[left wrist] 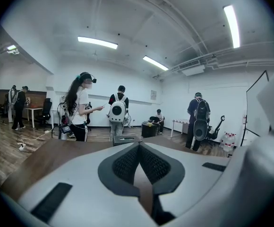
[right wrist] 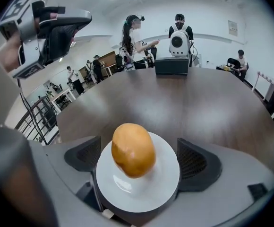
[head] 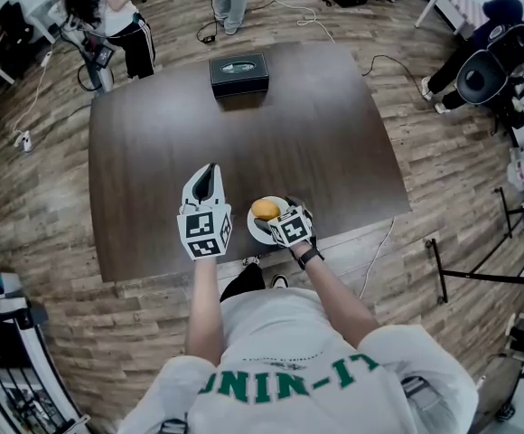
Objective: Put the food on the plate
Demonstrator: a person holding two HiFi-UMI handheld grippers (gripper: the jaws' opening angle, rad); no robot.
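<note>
A round golden-brown piece of food point(right wrist: 133, 149) sits on a small white plate point(right wrist: 149, 193) near the front edge of the dark table point(head: 154, 152). My right gripper point(right wrist: 139, 159) hangs over the plate, open. Its dark pads point(right wrist: 193, 162) stand clear of the food on either side. From the head view the food point(head: 265, 209) and plate point(head: 254, 231) lie just ahead of the right gripper point(head: 283, 215). My left gripper point(head: 208, 172) is held above the table to the left of the plate, shut with nothing between its tips point(left wrist: 138, 148).
A black tissue box point(head: 239, 73) stands at the table's far side, also seen as the box point(right wrist: 171, 65) beyond the plate. Several people stand past the far edge and at the right. Cables trail on the wooden floor.
</note>
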